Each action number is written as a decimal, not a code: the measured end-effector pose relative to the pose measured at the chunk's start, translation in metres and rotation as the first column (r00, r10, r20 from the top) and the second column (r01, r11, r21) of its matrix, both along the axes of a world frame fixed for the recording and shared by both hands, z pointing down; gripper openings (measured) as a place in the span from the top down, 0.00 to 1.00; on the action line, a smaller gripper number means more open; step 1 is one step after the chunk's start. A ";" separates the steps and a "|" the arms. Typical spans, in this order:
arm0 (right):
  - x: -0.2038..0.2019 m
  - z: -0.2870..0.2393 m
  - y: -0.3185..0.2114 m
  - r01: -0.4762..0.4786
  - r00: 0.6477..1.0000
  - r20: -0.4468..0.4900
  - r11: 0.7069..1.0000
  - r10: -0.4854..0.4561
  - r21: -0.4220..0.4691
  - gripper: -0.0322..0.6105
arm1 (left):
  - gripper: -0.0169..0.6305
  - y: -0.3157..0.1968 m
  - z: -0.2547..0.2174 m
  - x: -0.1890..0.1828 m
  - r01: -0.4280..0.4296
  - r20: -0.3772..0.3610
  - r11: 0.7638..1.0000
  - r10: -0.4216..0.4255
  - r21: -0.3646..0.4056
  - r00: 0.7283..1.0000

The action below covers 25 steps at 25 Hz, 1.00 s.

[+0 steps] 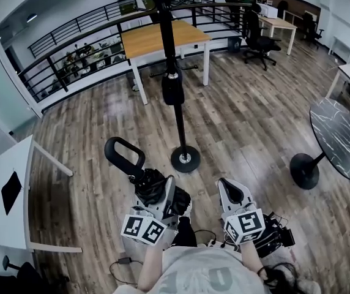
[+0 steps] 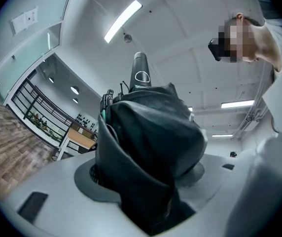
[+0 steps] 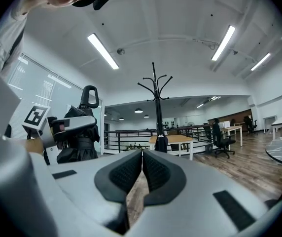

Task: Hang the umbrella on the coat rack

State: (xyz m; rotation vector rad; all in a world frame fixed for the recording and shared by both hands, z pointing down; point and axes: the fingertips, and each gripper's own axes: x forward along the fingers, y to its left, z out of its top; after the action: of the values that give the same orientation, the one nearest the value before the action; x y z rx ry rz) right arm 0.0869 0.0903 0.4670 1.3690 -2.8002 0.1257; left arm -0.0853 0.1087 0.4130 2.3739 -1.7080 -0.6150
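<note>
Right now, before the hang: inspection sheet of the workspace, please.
Surface: wood floor.
Job's things: folded black umbrella in the left gripper; coat rack upright ahead, dark item hanging on its pole.
Clutter: flat black item on the white table.
Grippers: left jaws closed on the umbrella; right gripper jaws together, empty.
Cables: loose cables by the person's feet.
Surroundings: wooden-top table, round dark table, office chair, railing.

The umbrella [image 2: 151, 147] hides the left gripper's [image 1: 161, 198] jaws.
</note>
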 end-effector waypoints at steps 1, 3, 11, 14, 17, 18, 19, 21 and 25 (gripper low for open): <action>-0.001 0.001 -0.007 -0.005 1.000 0.003 1.000 0.005 -0.001 0.90 | 0.52 -0.008 0.000 -0.001 -0.007 0.000 1.000 0.007 0.003 1.000; -0.004 0.002 -0.023 -0.016 1.000 0.008 1.000 0.016 0.000 0.90 | 0.52 -0.025 0.001 -0.003 -0.025 0.001 1.000 0.025 0.006 1.000; -0.033 -0.019 -0.108 -0.010 1.000 -0.025 0.999 0.011 0.040 0.90 | 0.52 -0.111 -0.008 -0.021 -0.081 -0.027 0.996 0.082 0.023 0.996; -0.051 -0.030 -0.140 0.001 0.999 -0.038 0.999 0.001 0.054 0.90 | 0.52 -0.141 -0.013 -0.032 -0.109 -0.014 0.994 0.109 0.033 0.994; -0.068 -0.036 -0.172 -0.003 0.999 -0.039 0.998 0.005 0.057 0.90 | 0.52 -0.173 -0.017 -0.043 -0.137 0.015 0.990 0.137 0.042 0.990; -0.073 -0.038 -0.184 -0.007 0.999 -0.039 0.998 0.009 0.056 0.90 | 0.52 -0.185 -0.019 -0.048 -0.144 0.021 0.988 0.143 0.046 0.989; -0.080 -0.039 -0.197 -0.011 0.999 -0.039 0.998 0.013 0.057 0.90 | 0.52 -0.197 -0.021 -0.053 -0.150 0.024 0.988 0.149 0.049 0.989; -0.097 -0.044 -0.223 -0.017 0.999 -0.037 0.998 0.020 0.061 0.90 | 0.52 -0.222 -0.026 -0.068 -0.158 0.031 0.986 0.156 0.054 0.987; -0.128 -0.053 -0.274 -0.019 0.999 -0.037 0.997 0.021 0.068 0.90 | 0.52 -0.273 -0.034 -0.094 -0.169 0.059 0.984 0.166 0.051 0.984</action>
State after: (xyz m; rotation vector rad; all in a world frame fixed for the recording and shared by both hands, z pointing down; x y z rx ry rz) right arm -0.0415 -0.1834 0.4141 1.3981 -2.7853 0.0053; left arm -0.1795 -0.1648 0.3789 2.5625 -1.5086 -0.5830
